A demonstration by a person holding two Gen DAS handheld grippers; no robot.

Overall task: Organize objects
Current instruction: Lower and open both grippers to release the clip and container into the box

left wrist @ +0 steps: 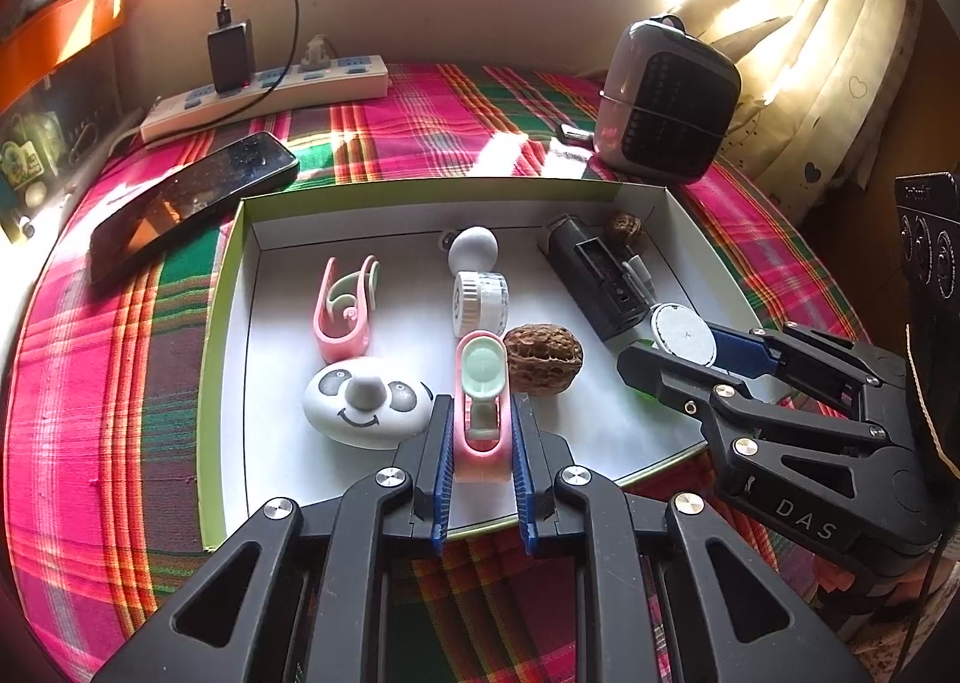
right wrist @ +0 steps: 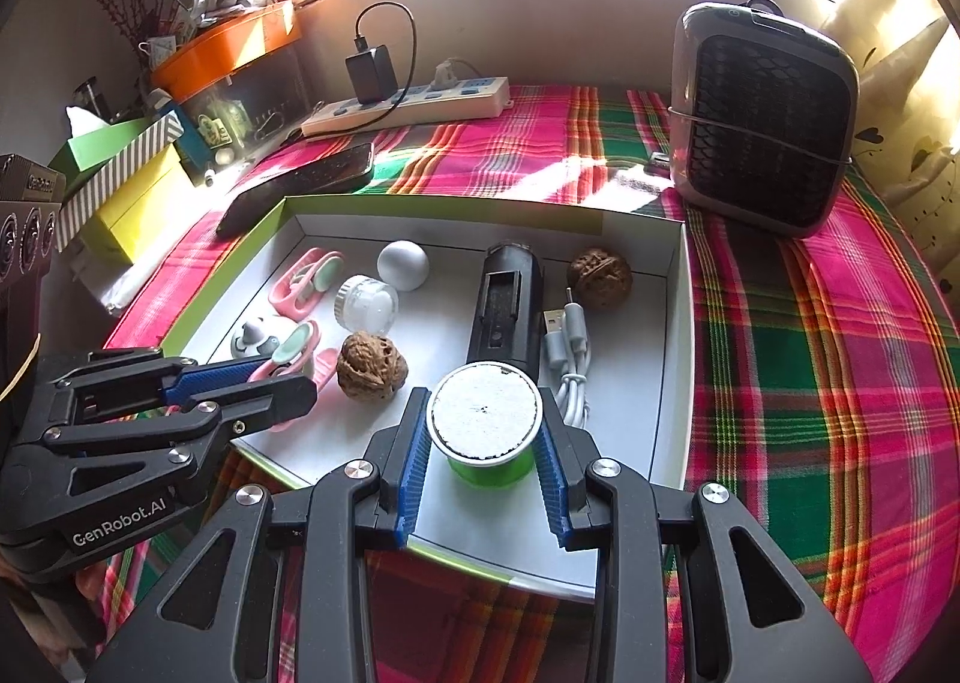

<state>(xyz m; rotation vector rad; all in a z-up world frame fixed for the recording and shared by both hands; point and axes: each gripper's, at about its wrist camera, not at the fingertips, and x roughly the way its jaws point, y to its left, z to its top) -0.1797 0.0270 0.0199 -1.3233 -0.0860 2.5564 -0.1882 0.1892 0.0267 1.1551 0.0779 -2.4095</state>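
Note:
A shallow white box with a green rim (left wrist: pixel 240 239) (right wrist: pixel 675 287) lies on the plaid cloth. My left gripper (left wrist: pixel 480 425) is shut on a pink and green clip (left wrist: pixel 482 401) at the box's near edge; the clip also shows in the right wrist view (right wrist: pixel 294 350). My right gripper (right wrist: pixel 485 431) is shut on a green cup with a white lid (right wrist: pixel 483 413), low over the box's near right part; the cup also shows in the left wrist view (left wrist: pixel 684 334). In the box lie a second pink clip (left wrist: pixel 345 305), a panda-face piece (left wrist: pixel 366 404), two walnuts (left wrist: pixel 543 359) (right wrist: pixel 599 269), a white ball (left wrist: pixel 473 248), a clear jar (left wrist: pixel 480 302), a black device (right wrist: pixel 504 305) and a cable (right wrist: pixel 567 359).
A phone (left wrist: pixel 192 203) lies left of the box. A power strip with a charger (left wrist: pixel 270 89) sits at the back. A small grey heater (right wrist: pixel 762 119) stands at the back right. Boxes and an orange tray (right wrist: pixel 228 44) crowd the far left.

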